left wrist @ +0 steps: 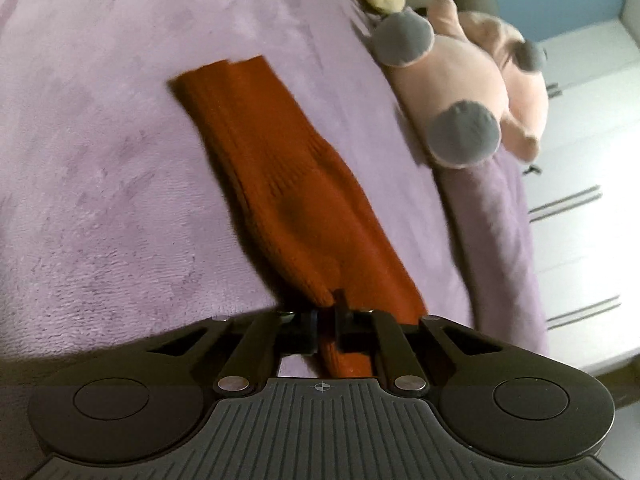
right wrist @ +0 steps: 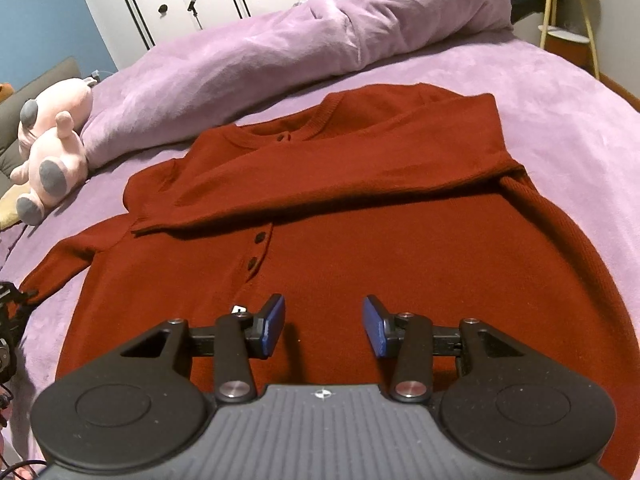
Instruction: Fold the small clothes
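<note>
A dark red knit cardigan with dark buttons lies flat on the purple bed cover. One sleeve is folded across its chest. The other sleeve stretches out to the left. My left gripper is shut on that sleeve near its cuff end and holds it over the bed; it shows at the left edge of the right wrist view. My right gripper is open and empty, hovering just above the cardigan's lower body.
A pink plush toy with grey feet lies at the bed's left side, also seen in the left wrist view. A bunched purple duvet lies behind the cardigan. White wardrobes stand beyond the bed. A yellow side table is far right.
</note>
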A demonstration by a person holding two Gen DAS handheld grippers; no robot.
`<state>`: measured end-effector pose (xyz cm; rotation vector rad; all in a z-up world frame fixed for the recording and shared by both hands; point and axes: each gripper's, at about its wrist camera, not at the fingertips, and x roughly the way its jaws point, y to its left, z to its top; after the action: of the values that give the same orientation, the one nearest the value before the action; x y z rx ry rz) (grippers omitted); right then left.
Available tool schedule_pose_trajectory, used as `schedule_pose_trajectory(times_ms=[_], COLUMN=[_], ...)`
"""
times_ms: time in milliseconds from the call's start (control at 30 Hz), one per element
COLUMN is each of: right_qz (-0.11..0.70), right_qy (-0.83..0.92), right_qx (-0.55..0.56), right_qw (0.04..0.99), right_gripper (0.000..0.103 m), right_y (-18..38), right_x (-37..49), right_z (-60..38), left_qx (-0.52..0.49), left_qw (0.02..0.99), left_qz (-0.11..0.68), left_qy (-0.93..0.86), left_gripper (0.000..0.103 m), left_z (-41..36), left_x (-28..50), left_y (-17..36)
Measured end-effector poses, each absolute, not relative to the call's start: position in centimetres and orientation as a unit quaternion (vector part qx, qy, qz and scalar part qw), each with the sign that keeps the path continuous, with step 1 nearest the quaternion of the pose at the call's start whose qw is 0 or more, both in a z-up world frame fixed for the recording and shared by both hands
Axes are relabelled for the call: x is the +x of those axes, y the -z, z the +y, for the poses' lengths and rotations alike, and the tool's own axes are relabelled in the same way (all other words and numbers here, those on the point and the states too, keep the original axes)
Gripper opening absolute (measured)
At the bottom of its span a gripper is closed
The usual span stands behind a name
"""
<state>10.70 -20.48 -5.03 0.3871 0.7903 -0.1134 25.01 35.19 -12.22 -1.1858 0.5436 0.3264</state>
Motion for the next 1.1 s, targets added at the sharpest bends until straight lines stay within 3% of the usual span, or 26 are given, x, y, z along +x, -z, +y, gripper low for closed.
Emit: schedule_pose_trajectory(times_ms=[233,433,467,567,600,633,867,967,1100], right_qz=[0.372,0.358,0.356,0.349,0.346,0.343,0.34,0.339,0.322], right_qy=[0.057,0.059,0.059,0.058,0.058,0.059,0.01,-0.021,-0.085], right_qx=[0.198,0.212,0.217,0.233,0.236,0.238,0.243,0.224,0.128], right_qw=[0.905,0.907,0.907,0.906,0.906,0.907,0.909,0.913,0.934], right_gripper=[0.043,0.043,0.043,0.043,0.043,0.043,0.049,0.052,0.061], right_y=[4.9,4.5,4.5,4.2,4.0,3.8,3.5,3.1,2.2], right_x=[10.4,9.9,9.8,9.5,9.5,9.4,11.1,13.5,16.4], right_z=[-21.4,-22.0,-22.1,-22.5,-22.7,-22.8,-23.6,-21.9,-16.3], left_qx=[-0.402,-0.194,-0.166,-0.086,-0.073,-0.067,-0.1,-0.117,-0.114], left_qw=[0.874,0.949,0.949,0.937,0.93,0.926,0.908,0.911,0.933], left_qz=[0.246,0.228,0.233,0.273,0.289,0.302,0.379,0.372,0.335], left_qy=[-0.116,0.094,0.13,0.2,0.213,0.218,0.145,0.133,0.068], left_gripper=[0.008,0.009,0.01,0.029,0.042,0.046,0.052,0.052,0.065], left_z=[30.2,15.1,12.2,4.8,3.4,2.6,4.5,6.3,8.5], left_x=[25.7,25.2,24.6,23.0,22.5,22.3,19.5,19.0,18.1], left_y=[6.3,-2.0,-2.3,-1.3,-0.5,0.4,4.9,5.0,3.5])
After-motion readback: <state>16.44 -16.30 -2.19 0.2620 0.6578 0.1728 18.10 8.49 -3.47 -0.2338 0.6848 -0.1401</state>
